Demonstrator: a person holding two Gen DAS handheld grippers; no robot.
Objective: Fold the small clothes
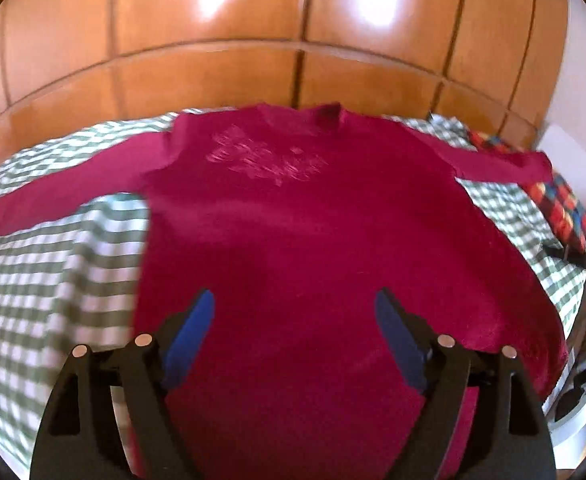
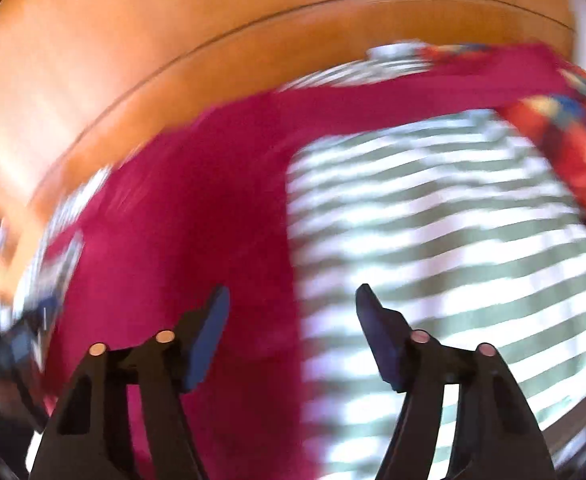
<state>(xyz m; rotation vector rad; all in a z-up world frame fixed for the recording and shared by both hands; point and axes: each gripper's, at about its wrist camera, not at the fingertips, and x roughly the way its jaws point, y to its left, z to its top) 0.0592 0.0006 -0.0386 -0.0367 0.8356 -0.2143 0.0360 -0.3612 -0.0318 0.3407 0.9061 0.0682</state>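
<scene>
A wooden wardrobe (image 1: 213, 68) fills the background behind the bed (image 1: 41, 280), whose green-and-white checked cover carries everything; the bed serves as the folding surface, so the cover lies flat. On it the crimson long-sleeved top (image 1: 293, 220) is spread front up, neck toward the wardrobe, both sleeves stretched outward, probably laid open so the sleeves can be folded in first. A multicoloured checked cloth (image 1: 561, 208) lies at the far right, touching the right sleeve's cuff. The left tool (image 1: 294, 306) hovers above the hem, jaws wide with nothing between them. The right tool (image 2: 291, 300) hangs over the top's right edge, jaws apart and empty; that view is blurred, so finer detail is unclear. No fold is yet made.
</scene>
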